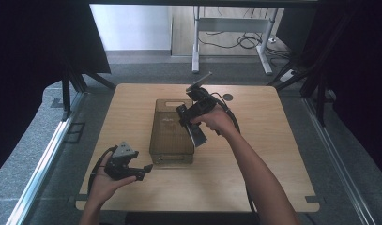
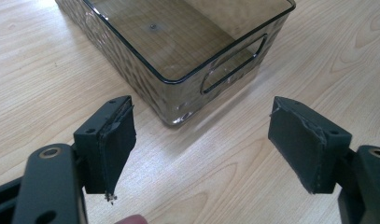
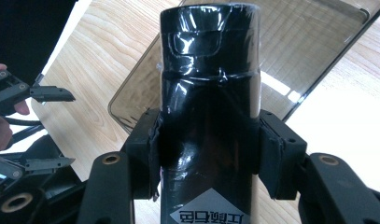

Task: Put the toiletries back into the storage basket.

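Between my right gripper's (image 3: 208, 149) pads I hold a black bottle (image 3: 208, 93), clamped at mid-body, above the smoky clear bin (image 1: 172, 133). Beyond my left gripper (image 2: 201, 144), whose jaws stand wide and bare, that bin's near corner rests on the surface (image 1: 273, 140).

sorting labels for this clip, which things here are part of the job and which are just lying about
In the job:
- black bottle, clamped in the right gripper
- smoky clear bin, empty, under the bottle
- left gripper, open, near the bin's corner

Lying about:
- white desk frame and floor cables beyond the table
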